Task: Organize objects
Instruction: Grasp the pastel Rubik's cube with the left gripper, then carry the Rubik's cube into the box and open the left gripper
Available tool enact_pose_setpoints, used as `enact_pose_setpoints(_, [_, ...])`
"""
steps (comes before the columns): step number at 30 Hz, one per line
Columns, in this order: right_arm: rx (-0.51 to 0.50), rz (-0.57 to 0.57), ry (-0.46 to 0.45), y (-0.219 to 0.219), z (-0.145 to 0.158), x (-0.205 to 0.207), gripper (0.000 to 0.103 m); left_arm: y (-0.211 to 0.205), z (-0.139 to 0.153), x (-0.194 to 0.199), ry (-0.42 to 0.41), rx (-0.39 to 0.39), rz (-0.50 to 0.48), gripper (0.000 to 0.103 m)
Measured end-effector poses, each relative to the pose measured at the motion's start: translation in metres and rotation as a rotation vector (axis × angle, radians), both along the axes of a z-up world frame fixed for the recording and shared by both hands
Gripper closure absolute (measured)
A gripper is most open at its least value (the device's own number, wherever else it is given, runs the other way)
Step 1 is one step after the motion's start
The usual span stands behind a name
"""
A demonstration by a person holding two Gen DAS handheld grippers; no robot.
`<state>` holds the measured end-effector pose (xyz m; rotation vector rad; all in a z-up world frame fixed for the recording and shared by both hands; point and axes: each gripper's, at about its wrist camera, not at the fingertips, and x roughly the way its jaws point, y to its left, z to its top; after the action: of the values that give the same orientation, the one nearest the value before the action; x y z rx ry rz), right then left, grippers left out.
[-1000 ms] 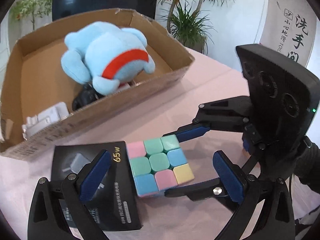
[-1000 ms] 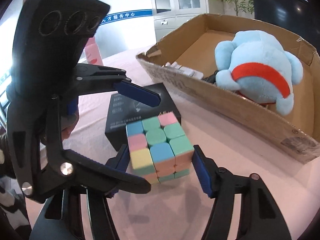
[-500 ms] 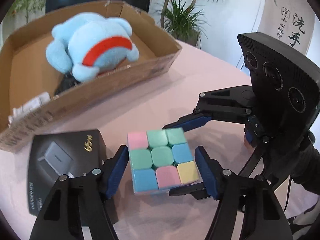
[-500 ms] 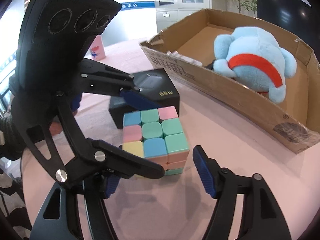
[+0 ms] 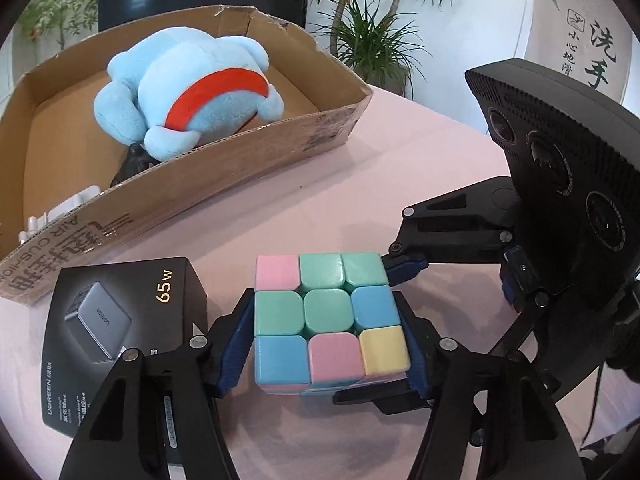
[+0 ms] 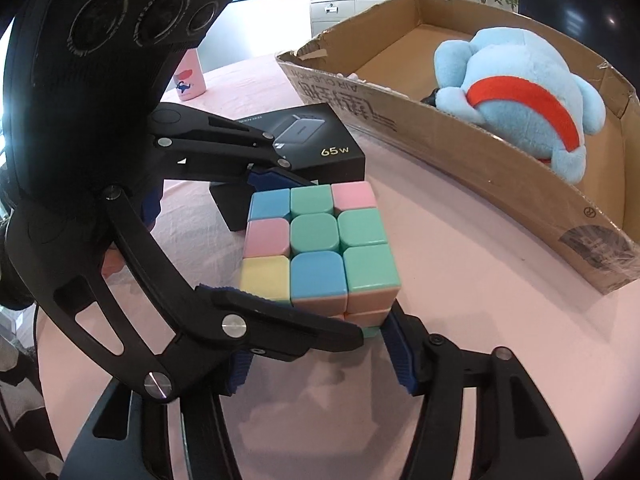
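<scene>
Puzzle cube (image 5: 326, 318) sits on pink bench (image 5: 400, 168), near cardboard box (image 5: 224, 160). Left gripper (image 5: 326, 344) fingers squeeze cube sides. Right gripper (image 6: 316, 356) fingers narrow, around cube; touching or not, cannot tell. Lift straight, slowly, keep cube level, carry over box wall.

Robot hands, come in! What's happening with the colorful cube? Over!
Left gripper shut on the puzzle cube. Right gripper open around it. Charger box beside cube; cardboard box beyond, path clear.
</scene>
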<state>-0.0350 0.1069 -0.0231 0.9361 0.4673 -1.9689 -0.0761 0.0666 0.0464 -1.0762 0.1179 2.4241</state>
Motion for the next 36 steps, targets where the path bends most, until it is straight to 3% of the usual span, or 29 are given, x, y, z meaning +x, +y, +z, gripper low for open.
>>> enact_pose_setpoints(4, [0.014, -0.01, 0.008, 0.002, -0.001, 0.002, 0.047, -0.001, 0.0, 0.001, 0.016, 0.006, 0.008, 0.037])
enact_pose_setpoints(8, [0.017, -0.01, 0.008, 0.004, -0.002, 0.003, 0.047, 0.0, 0.0, 0.002, 0.024, 0.01, 0.02, 0.044])
enact_pose_setpoints(26, [0.027, -0.007, 0.032, 0.003, -0.001, 0.006, 0.049, 0.002, 0.003, 0.007, 0.04, 0.014, 0.036, 0.044])
enact_pose_setpoints(36, [-0.063, -0.024, 0.084, 0.01, 0.028, 0.012, 0.049, 0.005, 0.041, 0.014, 0.131, -0.001, 0.046, 0.044])
